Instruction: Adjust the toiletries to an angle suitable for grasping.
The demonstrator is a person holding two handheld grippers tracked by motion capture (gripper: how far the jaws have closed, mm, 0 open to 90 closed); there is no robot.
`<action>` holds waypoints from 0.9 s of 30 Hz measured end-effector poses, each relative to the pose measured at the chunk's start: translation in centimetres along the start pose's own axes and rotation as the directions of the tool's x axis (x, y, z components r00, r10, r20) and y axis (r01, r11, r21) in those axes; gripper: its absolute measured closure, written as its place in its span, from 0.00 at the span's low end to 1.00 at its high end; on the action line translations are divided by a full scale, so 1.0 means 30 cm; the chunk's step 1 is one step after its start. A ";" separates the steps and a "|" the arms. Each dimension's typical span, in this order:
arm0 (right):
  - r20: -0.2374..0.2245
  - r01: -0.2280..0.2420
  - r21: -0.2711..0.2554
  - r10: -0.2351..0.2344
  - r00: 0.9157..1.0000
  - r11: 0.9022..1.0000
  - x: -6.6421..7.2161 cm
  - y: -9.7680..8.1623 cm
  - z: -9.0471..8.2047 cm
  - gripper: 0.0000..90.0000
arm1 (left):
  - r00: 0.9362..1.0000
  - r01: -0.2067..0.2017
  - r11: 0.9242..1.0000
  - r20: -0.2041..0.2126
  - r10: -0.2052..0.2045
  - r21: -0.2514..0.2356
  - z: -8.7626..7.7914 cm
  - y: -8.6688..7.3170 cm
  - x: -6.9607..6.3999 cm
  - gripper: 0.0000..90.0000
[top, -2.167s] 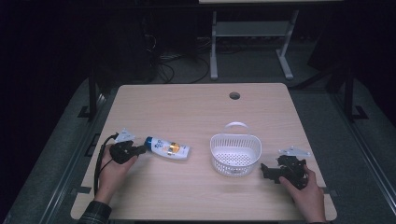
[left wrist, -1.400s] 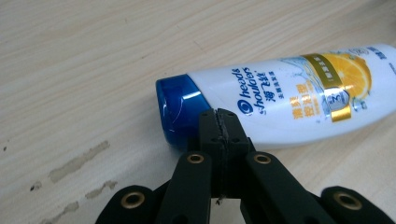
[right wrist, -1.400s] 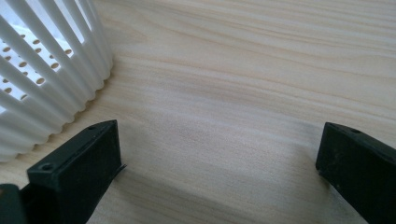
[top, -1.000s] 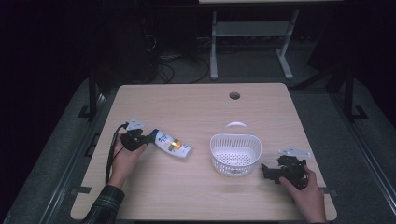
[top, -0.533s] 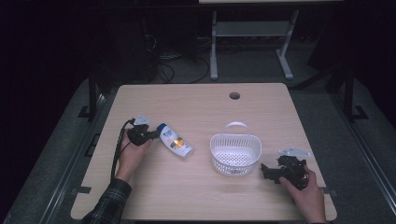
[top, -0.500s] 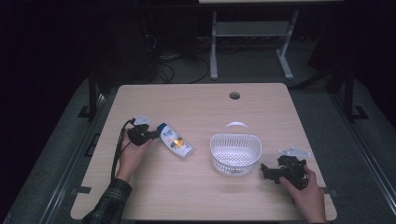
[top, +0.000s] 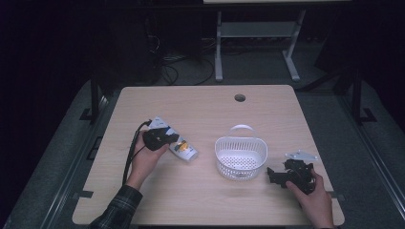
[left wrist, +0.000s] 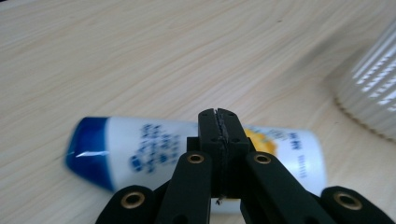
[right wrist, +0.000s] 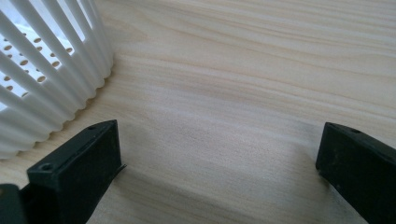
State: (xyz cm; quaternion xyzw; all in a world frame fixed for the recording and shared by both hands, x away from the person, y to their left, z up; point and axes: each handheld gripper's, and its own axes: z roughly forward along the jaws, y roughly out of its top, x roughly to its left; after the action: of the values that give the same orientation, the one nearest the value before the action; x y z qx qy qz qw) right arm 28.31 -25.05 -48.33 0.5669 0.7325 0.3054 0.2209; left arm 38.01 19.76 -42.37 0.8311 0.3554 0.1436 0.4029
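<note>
A white bottle [top: 184, 149] with a blue cap and a yellow label lies on its side on the wooden table [top: 191, 105], left of centre. My left gripper [top: 173, 139] is shut with nothing between its jaws, and its tips are right over the bottle's upper end. In the left gripper view the closed tips [left wrist: 218, 116] overlap the middle of the bottle [left wrist: 140, 149]. My right gripper [top: 272, 175] rests low on the table just right of the white basket [top: 218, 149]. Its jaws stand wide open in the right gripper view [right wrist: 219, 144], with bare table between them.
The slatted basket wall is at the right edge of the left gripper view [left wrist: 373, 93] and at the left of the right gripper view [right wrist: 46, 70]. A round cable hole [top: 239, 98] sits near the table's far edge. Dark floor and a desk frame lie beyond.
My left hand has moved away from the person and to the right. The bottle has swung from lying across the table to slanting, and has shifted slightly right. The right hand has stayed put.
</note>
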 end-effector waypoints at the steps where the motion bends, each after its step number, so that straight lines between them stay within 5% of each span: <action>1: 0.000 0.000 0.000 0.000 1.000 1.000 0.000 0.000 0.000 0.00 | 1.000 0.001 1.000 0.008 -0.001 0.000 0.007 0.004 -0.011 1.00; 10: 0.000 0.000 0.000 0.000 1.000 1.000 0.000 -0.001 0.000 0.00 | 0.997 -0.040 0.999 0.064 0.038 0.019 0.089 0.039 -0.097 1.00; 27: 0.000 0.000 0.000 0.000 1.000 1.000 0.000 -0.001 0.000 0.00 | 0.994 -0.060 0.994 0.097 0.052 0.089 0.184 0.026 -0.122 1.00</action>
State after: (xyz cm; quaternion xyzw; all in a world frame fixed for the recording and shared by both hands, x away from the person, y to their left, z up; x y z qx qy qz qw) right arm 28.29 -25.05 -48.33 0.5668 0.7326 0.3054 0.2208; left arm 38.69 13.72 -45.09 0.8643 0.3187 0.0990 0.3764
